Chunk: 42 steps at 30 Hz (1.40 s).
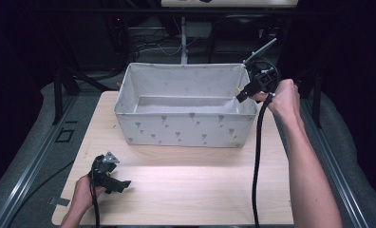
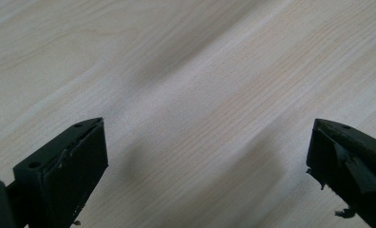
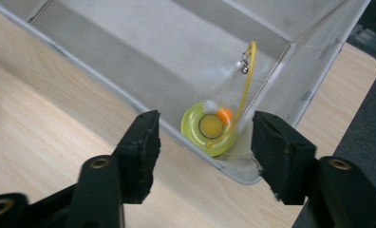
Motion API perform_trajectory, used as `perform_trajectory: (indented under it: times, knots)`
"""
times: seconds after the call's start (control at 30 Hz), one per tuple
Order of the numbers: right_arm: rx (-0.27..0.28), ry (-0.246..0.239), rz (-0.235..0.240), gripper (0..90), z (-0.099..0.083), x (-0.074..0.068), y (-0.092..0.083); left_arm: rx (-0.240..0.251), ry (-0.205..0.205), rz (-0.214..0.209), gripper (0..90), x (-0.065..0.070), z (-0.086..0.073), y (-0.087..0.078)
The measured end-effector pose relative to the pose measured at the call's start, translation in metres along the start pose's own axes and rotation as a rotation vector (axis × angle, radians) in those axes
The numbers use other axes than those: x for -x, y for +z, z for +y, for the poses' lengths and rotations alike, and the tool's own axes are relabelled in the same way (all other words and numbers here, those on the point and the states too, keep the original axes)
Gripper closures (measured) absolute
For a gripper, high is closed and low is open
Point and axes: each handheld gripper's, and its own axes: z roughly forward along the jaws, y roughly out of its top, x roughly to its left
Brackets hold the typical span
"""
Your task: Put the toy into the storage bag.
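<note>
1. A light wooden table (image 1: 186, 190) with rounded corners is seen from the high view; its whole near half is bare, giving wide open room between the two arms. Dark floor and metal rails lie past its left and right edges

2. A white fabric bin (image 1: 183, 128) with a small grey print is set on the far half of the table, its back wall close to the table's far edge. Strips of bare wood are left at its left and right sides. Its top is open and its rim is unobstructed except at the right near corner

3. The right gripper (image 1: 243, 95) is held in the person's right hand (image 1: 283, 99) above that right near corner of the bin, pointing down and inward. In the right gripper view its jaws are spread wide apart with nothing between them, and the bin's rim (image 3: 129, 102) runs across below them

4. The left gripper (image 1: 124, 184) is held in the left hand (image 1: 84, 192) low over the near left part of the table, well apart from the bin. Its jaws are seen parted in the left gripper view, with only bare wood grain (image 2: 195, 95) between them

5. A yellow-green ring toy (image 3: 210, 127), with an orange bead and a thin yellow cord (image 3: 247, 90) ending in a small metal bell, is seen lying inside the bin, pressed into that corner
</note>
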Motion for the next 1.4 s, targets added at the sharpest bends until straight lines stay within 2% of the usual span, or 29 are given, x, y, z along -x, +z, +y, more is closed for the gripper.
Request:
perform_trajectory:
  times: [0.03, 0.07, 0.13, 0.17, 0.23, 0.27, 0.43, 0.5, 0.53, 0.57, 0.67, 0.83, 1.0, 1.1, 1.13, 1.17, 1.2, 1.23, 1.3, 1.33, 1.4]
  knots:
    - [0.011, -0.015, 0.006, 34.7, -0.001, -0.007, -0.007, 0.0, 0.0, 0.0, 0.0, 0.0, 0.0, 0.0]
    - [0.013, -0.032, 0.008, 32.4, -0.003, -0.01, -0.009, 0.0, 0.0, 0.0, 0.0, 0.0, 0.0, 0.0]
    - [0.022, -0.036, 0.008, 30.4, -0.004, -0.014, -0.011, 0.0, 0.0, 0.0, 0.0, 0.0, 0.0, 0.0]
    - [0.038, -0.053, 0.012, 24.5, -0.007, -0.022, -0.016, 0.0, 0.0, 0.001, 0.0, 0.0, 0.0, 0.0]
    - [0.044, -0.061, 0.015, 22.4, -0.008, -0.026, -0.017, 0.0, 0.002, 0.001, 0.0, 0.0, 0.0, 0.0]
    - [0.05, -0.075, 0.016, 17.8, -0.012, -0.034, -0.019, 0.005, 0.001, 0.007, 0.0, 0.001, 0.0, 0.0]
    - [0.054, -0.108, 0.023, 14.4, -0.023, -0.052, -0.016, 0.005, -0.002, 0.007, 0.0, 0.0, -0.001, 0.0]
    - [0.046, -0.132, 0.033, 10.5, -0.032, -0.063, -0.009, 0.005, 0.003, 0.008, 0.0, 0.0, 0.0, -0.001]
    - [0.046, -0.132, 0.033, 10.5, -0.032, -0.063, -0.009, 0.005, 0.003, 0.008, 0.0, 0.0, 0.0, -0.001]
    - [0.04, -0.149, 0.045, 6.9, -0.04, -0.071, -0.001, 0.004, 0.003, 0.009, 0.0, 0.0, 0.0, -0.001]
    - [0.043, -0.158, 0.05, 4.3, -0.046, -0.077, 0.006, 0.003, 0.002, 0.009, 0.0, 0.0, -0.001, 0.0]
    - [0.047, -0.182, 0.076, 0.9, -0.069, -0.094, 0.027, 0.004, 0.002, 0.009, 0.0, 0.0, -0.001, -0.001]
    - [0.049, -0.188, 0.094, 0.2, -0.086, -0.101, 0.041, 0.006, 0.001, 0.01, 0.0, 0.0, -0.001, -0.001]
    - [0.043, -0.184, 0.114, 0.0, -0.106, -0.105, 0.056, 0.0, 0.003, 0.009, 0.0, 0.0, -0.001, 0.0]
    - [0.043, -0.184, 0.114, 0.0, -0.106, -0.105, 0.056, 0.0, 0.003, 0.009, 0.0, 0.0, -0.001, 0.0]
    - [0.036, -0.168, 0.127, 0.0, -0.116, -0.106, 0.064, 0.0, 0.004, 0.01, 0.0, 0.0, -0.001, 0.0]
    - [0.036, -0.168, 0.127, 0.0, -0.116, -0.106, 0.064, 0.001, 0.004, 0.011, 0.0, 0.0, -0.001, -0.001]
    - [0.033, -0.151, 0.135, 0.0, -0.128, -0.107, 0.072, 0.004, 0.004, 0.011, 0.0, 0.0, -0.001, -0.001]
    - [0.033, -0.142, 0.141, 0.0, -0.134, -0.108, 0.076, 0.004, 0.002, 0.009, 0.0, 0.0, -0.001, -0.001]
    - [0.019, -0.142, 0.134, 0.6, -0.146, -0.107, 0.084, 0.003, 0.0, 0.007, 0.0, -0.001, -0.001, 0.0]
    - [0.001, -0.138, 0.127, 1.0, -0.156, -0.107, 0.091, 0.002, 0.0, 0.007, 0.0, -0.001, -0.001, 0.0]
